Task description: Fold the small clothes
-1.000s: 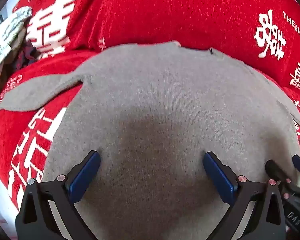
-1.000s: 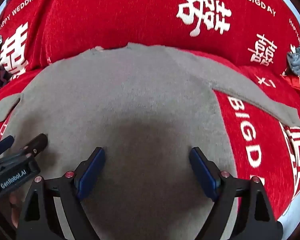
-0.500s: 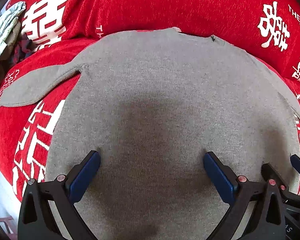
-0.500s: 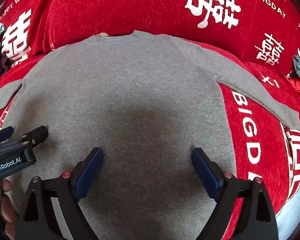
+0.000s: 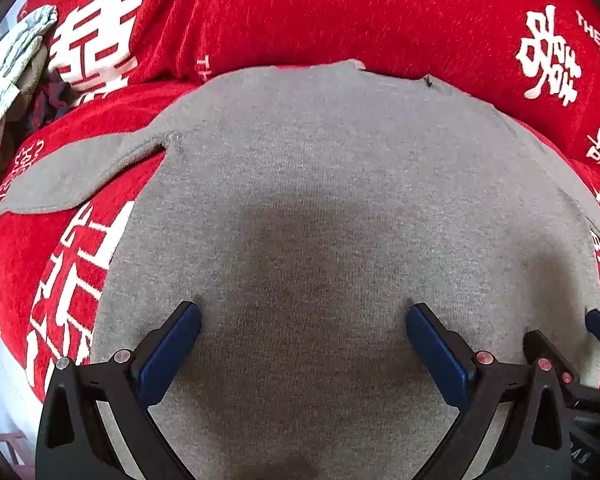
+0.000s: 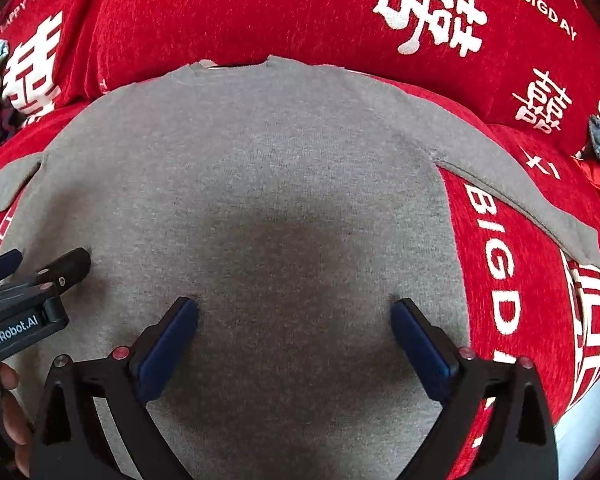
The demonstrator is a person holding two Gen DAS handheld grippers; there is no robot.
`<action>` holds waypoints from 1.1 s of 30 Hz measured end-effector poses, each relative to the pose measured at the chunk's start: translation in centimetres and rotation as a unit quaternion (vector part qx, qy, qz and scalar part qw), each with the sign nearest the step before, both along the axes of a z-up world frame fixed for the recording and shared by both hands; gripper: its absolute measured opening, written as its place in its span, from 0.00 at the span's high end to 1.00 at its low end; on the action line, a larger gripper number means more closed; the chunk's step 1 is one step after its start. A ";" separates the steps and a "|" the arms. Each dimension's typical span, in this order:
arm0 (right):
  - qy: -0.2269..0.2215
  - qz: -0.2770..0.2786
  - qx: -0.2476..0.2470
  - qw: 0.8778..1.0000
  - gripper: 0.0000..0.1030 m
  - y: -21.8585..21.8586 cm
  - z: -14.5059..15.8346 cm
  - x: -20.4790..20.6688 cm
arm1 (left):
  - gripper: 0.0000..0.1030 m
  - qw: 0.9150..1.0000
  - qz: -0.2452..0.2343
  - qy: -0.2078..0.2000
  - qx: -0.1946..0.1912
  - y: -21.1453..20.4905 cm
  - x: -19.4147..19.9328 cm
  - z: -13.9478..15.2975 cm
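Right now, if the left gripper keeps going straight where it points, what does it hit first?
Probably the grey sweater: the left gripper hangs open right over its body panel, fingertips seemingly at the knit. Beyond lies the red cushion. Depth is unclear.

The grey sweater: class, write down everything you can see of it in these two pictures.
The grey sweater looks like fine, plain knit. It lies spread flat, not yet folded, on a red cover with white lettering, neckline at the far edge. One sleeve angles out to the left, the other to the right, both flat on the cover. The left gripper and right gripper, jaws wide open, sit low over its lower body; contact is unclear.
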State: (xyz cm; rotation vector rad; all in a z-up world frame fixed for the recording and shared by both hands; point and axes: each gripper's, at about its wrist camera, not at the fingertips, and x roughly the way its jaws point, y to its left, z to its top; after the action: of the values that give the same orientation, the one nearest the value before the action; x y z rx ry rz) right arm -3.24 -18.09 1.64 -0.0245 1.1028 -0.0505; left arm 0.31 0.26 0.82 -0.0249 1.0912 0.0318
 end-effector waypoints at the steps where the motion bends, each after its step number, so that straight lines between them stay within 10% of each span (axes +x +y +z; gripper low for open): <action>1: 0.002 0.002 0.001 1.000 0.04 0.0 0.0 0.1 | 0.00 1.000 0.000 0.001 -0.002 0.1 0.0 0.0; 33: -0.031 0.022 0.015 0.999 0.04 -1.0 3.0 1.3 | 0.00 0.999 0.021 0.023 0.010 -0.4 1.4 2.7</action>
State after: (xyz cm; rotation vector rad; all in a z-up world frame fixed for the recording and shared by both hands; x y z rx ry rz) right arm -1.93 -19.10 4.60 -0.0195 1.0402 0.0055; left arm 1.68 -0.11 3.55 -0.0298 1.1353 0.0819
